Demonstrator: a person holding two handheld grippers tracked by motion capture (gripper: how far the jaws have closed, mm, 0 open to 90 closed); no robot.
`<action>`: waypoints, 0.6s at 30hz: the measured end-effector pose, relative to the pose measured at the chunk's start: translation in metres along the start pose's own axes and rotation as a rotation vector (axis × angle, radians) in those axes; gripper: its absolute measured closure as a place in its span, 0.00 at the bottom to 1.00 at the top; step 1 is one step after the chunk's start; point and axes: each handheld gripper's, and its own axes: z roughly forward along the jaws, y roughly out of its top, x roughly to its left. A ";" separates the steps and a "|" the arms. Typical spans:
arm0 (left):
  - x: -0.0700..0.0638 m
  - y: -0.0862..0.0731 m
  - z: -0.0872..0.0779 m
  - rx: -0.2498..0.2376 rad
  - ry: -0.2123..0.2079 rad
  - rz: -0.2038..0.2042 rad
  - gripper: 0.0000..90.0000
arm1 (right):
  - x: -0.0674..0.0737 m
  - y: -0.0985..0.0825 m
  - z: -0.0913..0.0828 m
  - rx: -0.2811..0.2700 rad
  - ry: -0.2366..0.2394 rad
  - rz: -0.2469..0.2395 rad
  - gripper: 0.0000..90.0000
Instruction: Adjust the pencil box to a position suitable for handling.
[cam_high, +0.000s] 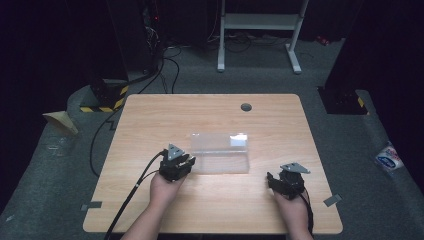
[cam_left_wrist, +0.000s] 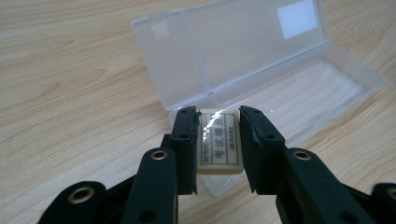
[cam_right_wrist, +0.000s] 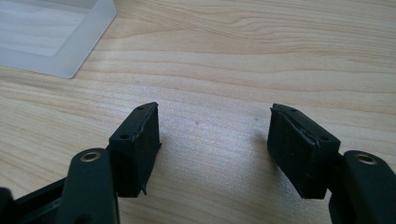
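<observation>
High view: left gripper (cam_high: 188, 161) at the near left corner of the clear box (cam_high: 220, 153), which lies open mid-worktop (cam_high: 150, 115) with its long axis running left to right and its lid (cam_high: 218, 140) folded back on the far side; right gripper (cam_high: 276, 181) rests well apart to the right, near the front edge, so the left hand is the nearer one to the box. Left gripper view: jaws clamped on a small cream eraser (cam_left_wrist: 218, 141) with a printed label, held upright between the pads, its long axis in line with the jaws; it hangs at the near end of the tray, whether just over the rim or just short of it I cannot tell; the tray stretches ahead and to the right from there, empty as far as seen. Judgement: the coming move turns on carrying the eraser forward along the tray's long axis before letting go. Right gripper view: jaws set wide, nothing between them, bare wood beneath; a corner of the box sits at upper left
</observation>
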 end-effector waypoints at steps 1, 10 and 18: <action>0.000 0.000 0.000 0.000 0.000 0.000 0.75 | 0.000 0.000 0.000 0.000 0.000 0.001 0.38; -0.006 0.004 0.013 0.005 0.003 -0.022 0.75 | 0.000 0.000 0.000 0.000 0.000 0.000 0.38; -0.006 0.005 0.025 0.017 0.010 -0.043 0.75 | 0.000 0.000 0.000 0.000 0.000 -0.002 0.38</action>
